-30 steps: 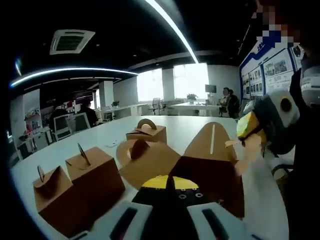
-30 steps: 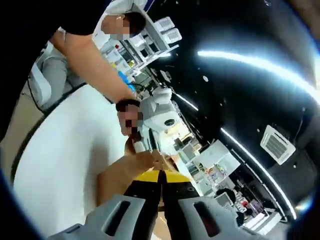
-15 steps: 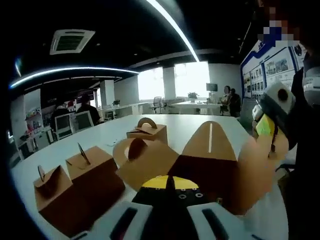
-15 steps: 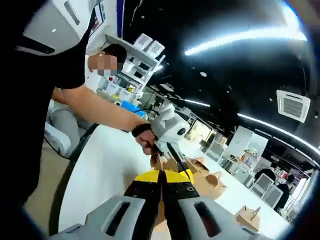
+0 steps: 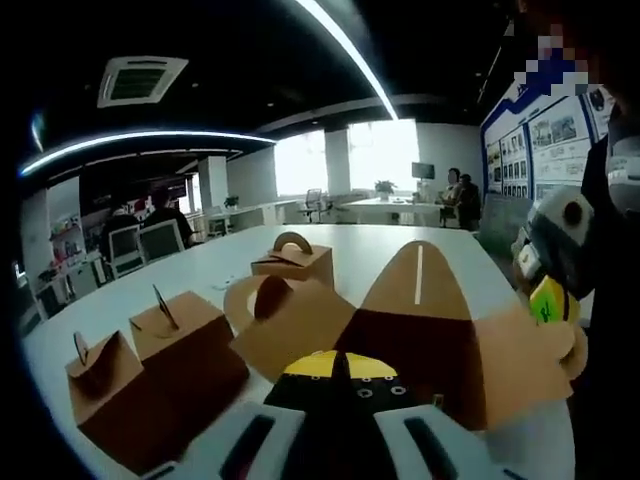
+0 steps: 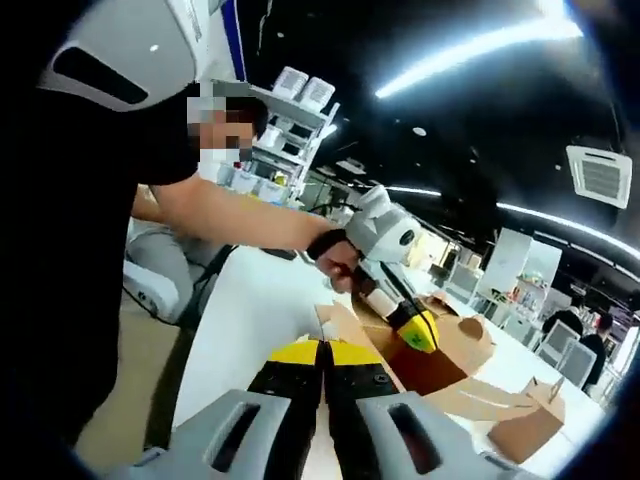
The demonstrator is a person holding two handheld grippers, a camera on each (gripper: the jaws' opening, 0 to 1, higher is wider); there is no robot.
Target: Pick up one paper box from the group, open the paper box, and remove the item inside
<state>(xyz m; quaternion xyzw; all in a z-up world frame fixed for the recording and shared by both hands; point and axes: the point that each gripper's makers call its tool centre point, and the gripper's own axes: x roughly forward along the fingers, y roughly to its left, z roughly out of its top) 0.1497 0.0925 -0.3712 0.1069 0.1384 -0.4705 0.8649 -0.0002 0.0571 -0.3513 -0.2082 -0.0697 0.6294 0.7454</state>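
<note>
A long white table (image 5: 380,255) runs through the middle of the left gripper view, and in the right gripper view its bare top (image 6: 255,320) sits left of centre.

The open box (image 5: 420,340) sprawls across the lower centre of the left gripper view, flaps folded out, its dark inside showing just above the left gripper (image 5: 338,368). In the right gripper view the same box (image 6: 425,365) lies right of centre on the table.

Three shut boxes stand on the table in the left gripper view: a pair (image 5: 150,370) touching each other at lower left, and a single one (image 5: 292,262) further back, centre. One of them (image 6: 525,425) shows at the lower right of the right gripper view.

The left gripper's yellow-tipped jaws are pressed together at the bottom of its view, right at the near edge of the open box; whether they pinch a flap I cannot tell. From the other side it appears gripped in a hand (image 6: 338,265), pointing down at the box.

The right gripper (image 6: 322,352) has its jaws pressed together too, with nothing seen between them. It also shows at the right edge of the left gripper view, beside the box's right flap.
</note>
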